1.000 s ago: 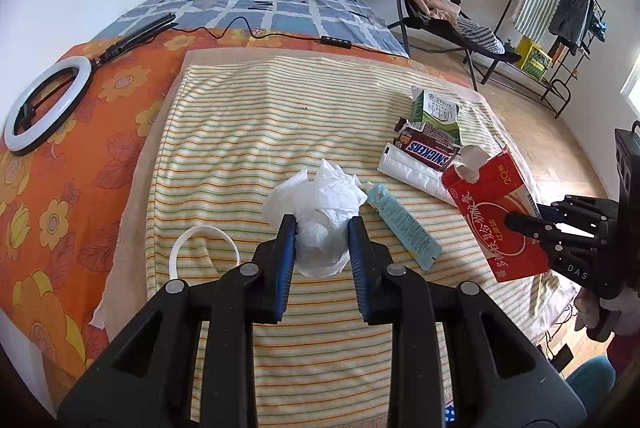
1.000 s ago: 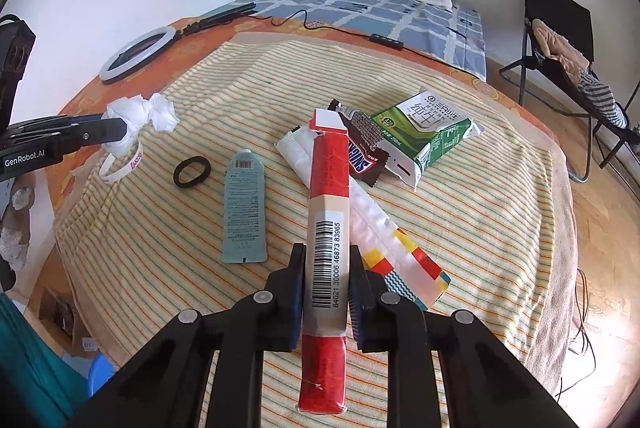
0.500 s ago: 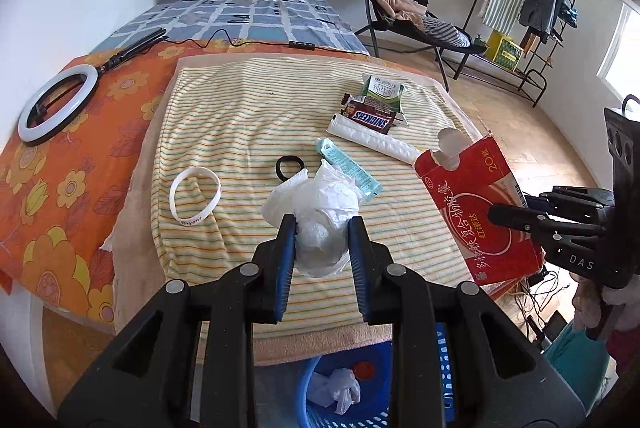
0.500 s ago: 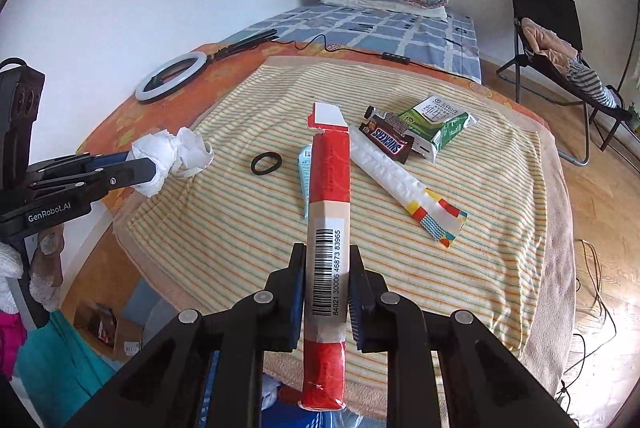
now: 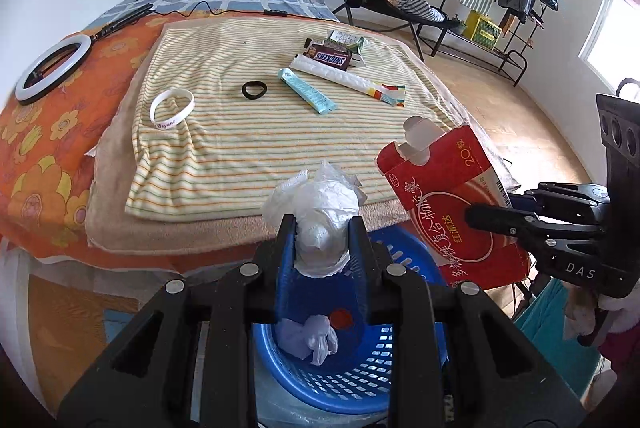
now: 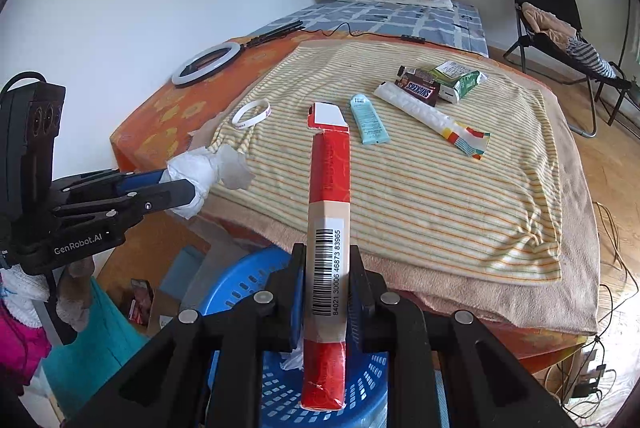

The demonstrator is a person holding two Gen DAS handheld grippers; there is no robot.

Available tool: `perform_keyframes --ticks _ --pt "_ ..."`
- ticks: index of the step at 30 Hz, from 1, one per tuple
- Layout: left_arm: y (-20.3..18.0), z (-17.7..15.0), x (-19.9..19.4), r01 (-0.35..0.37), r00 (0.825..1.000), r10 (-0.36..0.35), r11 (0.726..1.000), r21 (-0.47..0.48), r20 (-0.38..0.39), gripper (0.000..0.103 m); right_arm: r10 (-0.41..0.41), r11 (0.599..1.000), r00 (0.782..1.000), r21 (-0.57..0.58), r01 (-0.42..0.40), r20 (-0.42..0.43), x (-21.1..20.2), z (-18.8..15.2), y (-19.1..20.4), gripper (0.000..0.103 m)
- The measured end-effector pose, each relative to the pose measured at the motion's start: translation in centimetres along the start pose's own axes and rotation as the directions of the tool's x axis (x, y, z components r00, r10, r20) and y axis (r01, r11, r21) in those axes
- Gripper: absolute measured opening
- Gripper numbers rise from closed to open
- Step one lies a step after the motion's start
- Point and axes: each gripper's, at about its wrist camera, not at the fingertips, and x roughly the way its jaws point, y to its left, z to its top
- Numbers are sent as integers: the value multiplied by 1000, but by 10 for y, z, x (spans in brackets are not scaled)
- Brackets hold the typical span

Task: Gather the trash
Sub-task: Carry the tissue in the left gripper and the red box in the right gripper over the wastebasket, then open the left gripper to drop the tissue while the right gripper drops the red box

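Observation:
My left gripper (image 5: 322, 228) is shut on a crumpled white tissue wad (image 5: 320, 208) and holds it above a blue perforated basket (image 5: 360, 380) on the floor by the bed's near edge. The basket holds another white wad (image 5: 308, 338). My right gripper (image 6: 326, 260) is shut on a flat red carton (image 6: 329, 212) with a barcode, also over the basket (image 6: 280, 388). The carton shows in the left wrist view (image 5: 452, 204). The left gripper with its tissue (image 6: 200, 172) shows in the right wrist view.
On the striped towel (image 5: 240, 132) lie a white wristband (image 5: 172, 107), a black hair tie (image 5: 254, 90), a teal tube (image 5: 306, 95), a long white wrapper (image 5: 348, 80), a Snickers bar (image 5: 329, 57) and a green packet (image 5: 344, 38). A ring light (image 5: 54, 68) lies far left.
Both grippers have drawn back from the bed with their loads and now hang over the blue basket, which has come fully into view below them.

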Motion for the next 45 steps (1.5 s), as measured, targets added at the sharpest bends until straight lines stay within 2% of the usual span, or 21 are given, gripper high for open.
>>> perform_keyframes --ticks 8,15,22,30,32,34,37,38,39,40,43,45 --pt "-8 -44 18 16 997 -18 1000 -20 -80 25 20 1000 998 21 -19 -61 12 -45 18 18" --pt "-8 -66 31 12 990 -16 1000 -27 -141 25 32 998 993 64 -25 -111 27 -71 15 18" --pt "-8 -78 41 2 984 -6 1000 -19 -180 25 21 998 988 66 -11 -152 40 -85 15 18" --pt "-6 -81 45 -4 981 0 1000 -21 -193 26 10 997 988 72 1 -152 42 -86 12 21" --pt "-7 -81 46 -7 980 4 1000 -14 -200 29 8 997 989 72 3 -150 42 -86 12 21" --pt "-8 -82 47 -17 980 16 1000 -6 -200 36 2 997 989 71 9 -149 42 -86 12 31" --pt "-8 -83 48 -23 979 21 1000 -6 -203 39 -9 997 990 76 20 -143 41 -86 11 48" --pt "-8 -83 48 -25 979 23 1000 -8 -203 42 -11 997 990 80 22 -141 41 -86 10 50" --pt "-7 -83 48 -29 979 26 1000 -11 -200 51 -13 996 990 84 24 -139 40 -86 9 55" --pt "-7 -83 48 -32 980 29 999 -13 -195 56 -15 996 991 86 27 -136 40 -86 9 59" --pt "-5 -82 47 -36 981 32 999 -18 -193 56 -32 996 991 80 43 -131 38 -85 9 72" --pt "-5 -82 47 -40 981 35 999 -21 -193 56 -40 996 991 74 49 -125 38 -84 10 75"
